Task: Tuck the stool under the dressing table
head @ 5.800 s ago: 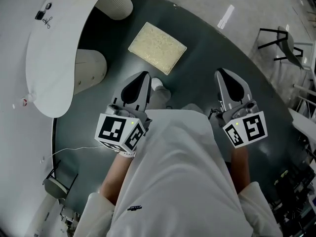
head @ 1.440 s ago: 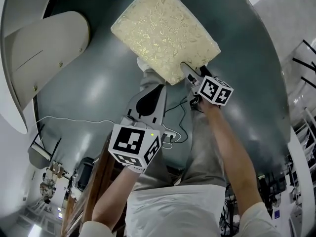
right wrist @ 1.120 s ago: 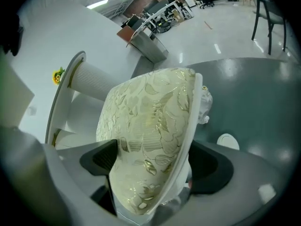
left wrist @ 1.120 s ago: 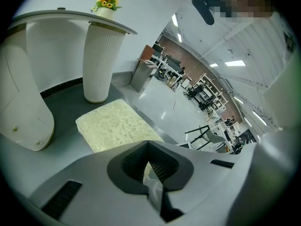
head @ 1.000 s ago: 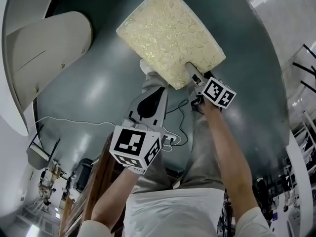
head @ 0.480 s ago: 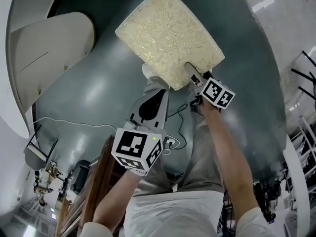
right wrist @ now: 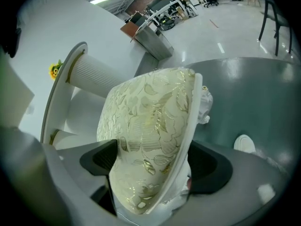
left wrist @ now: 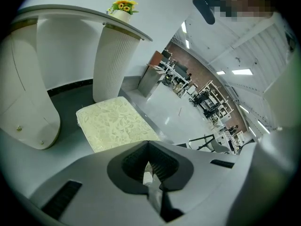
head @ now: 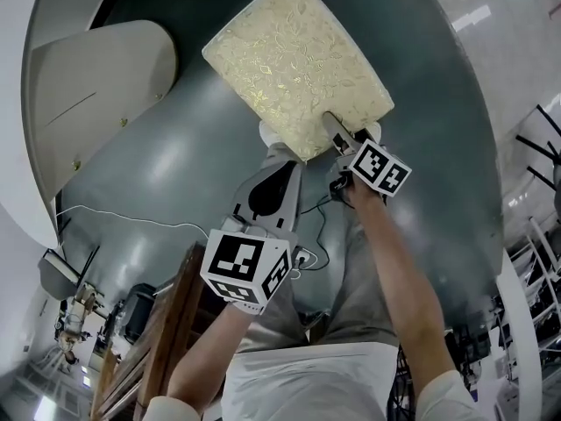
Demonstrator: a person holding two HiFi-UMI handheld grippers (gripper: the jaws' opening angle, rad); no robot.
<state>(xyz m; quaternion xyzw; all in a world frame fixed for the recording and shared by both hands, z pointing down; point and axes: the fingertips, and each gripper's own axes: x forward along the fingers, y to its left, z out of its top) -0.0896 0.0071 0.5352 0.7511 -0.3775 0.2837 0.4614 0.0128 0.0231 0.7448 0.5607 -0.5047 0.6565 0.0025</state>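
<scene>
The stool (head: 294, 60) stood on the dark mat (head: 438, 121) at 12 o'clock from you, apart from the dressing table (head: 96, 95), whose white pedestal lay at 10 o'clock. Your right gripper (head: 337, 134) was clenched on the cushion's near edge, at 5 o'clock on the seat, cream-and-gold fabric filling the gap between its jaws. Your left gripper (head: 282, 158) hung near the stool's 7 o'clock side, jaws pressed together on nothing.

Stool (head: 298, 68) legs mostly hidden beneath; dressing table (head: 96, 86) cut by pic edge.
</scene>
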